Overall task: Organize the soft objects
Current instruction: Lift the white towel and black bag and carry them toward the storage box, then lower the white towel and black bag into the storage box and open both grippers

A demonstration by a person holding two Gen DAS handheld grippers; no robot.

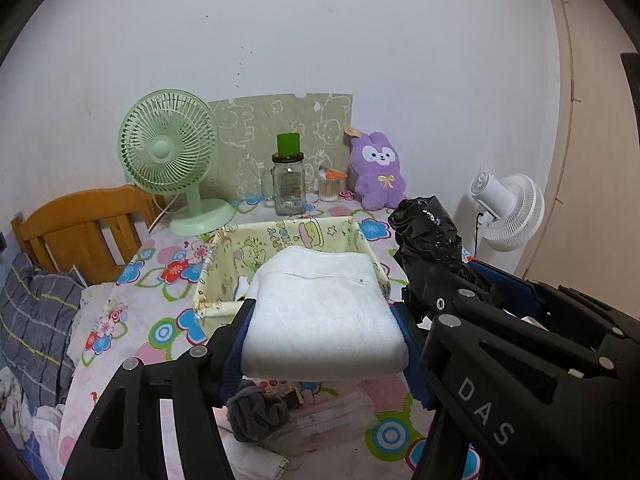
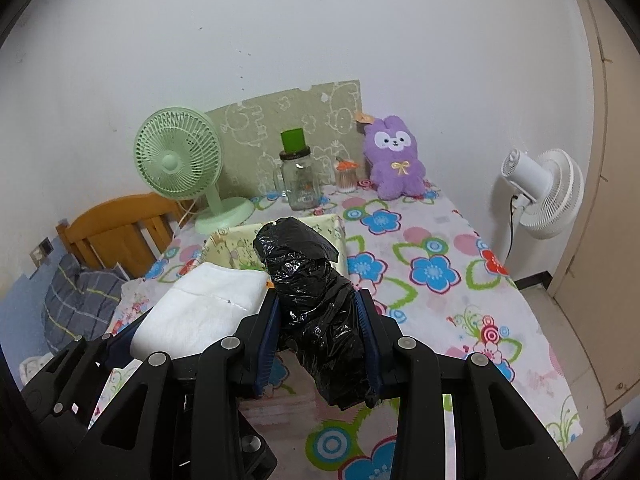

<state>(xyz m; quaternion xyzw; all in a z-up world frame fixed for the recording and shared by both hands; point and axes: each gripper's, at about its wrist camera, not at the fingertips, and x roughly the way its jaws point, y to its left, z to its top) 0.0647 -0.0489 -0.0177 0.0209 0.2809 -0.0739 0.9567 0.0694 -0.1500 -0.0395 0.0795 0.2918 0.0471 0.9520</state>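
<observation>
A flowered cloth (image 2: 440,264) covers the table from the wall to the near edge, and most of its front is hidden behind the black gripper frames. At its left a wooden chair back (image 1: 80,228) stands beside a checked grey quilt (image 1: 32,312), both cut off by the round edge of the view. A white fan (image 2: 548,192) stands off the table's right side, and a green fan (image 1: 168,156) stands on the table near the wall. In the middle sits a pale yellow fabric basket (image 1: 224,264), its inside mostly blocked by what is held in front of it. The left gripper (image 1: 324,340) has its jaws closed on the sides of a folded white towel (image 1: 320,312), lifted clear of the cloth and just in front of the basket. Just beside it, the right gripper (image 2: 318,332) pinches a crumpled black plastic bundle (image 2: 316,300), jaws narrow on it; what the plastic wraps cannot be made out. A purple plush rabbit (image 2: 396,164) leans on the wall at the back right, next to a glass jar (image 1: 289,188) with a green cup on top and a small tub of cotton swabs (image 1: 331,188). Under the towel lies a dark grey knitted thing (image 1: 256,412), half hidden.
</observation>
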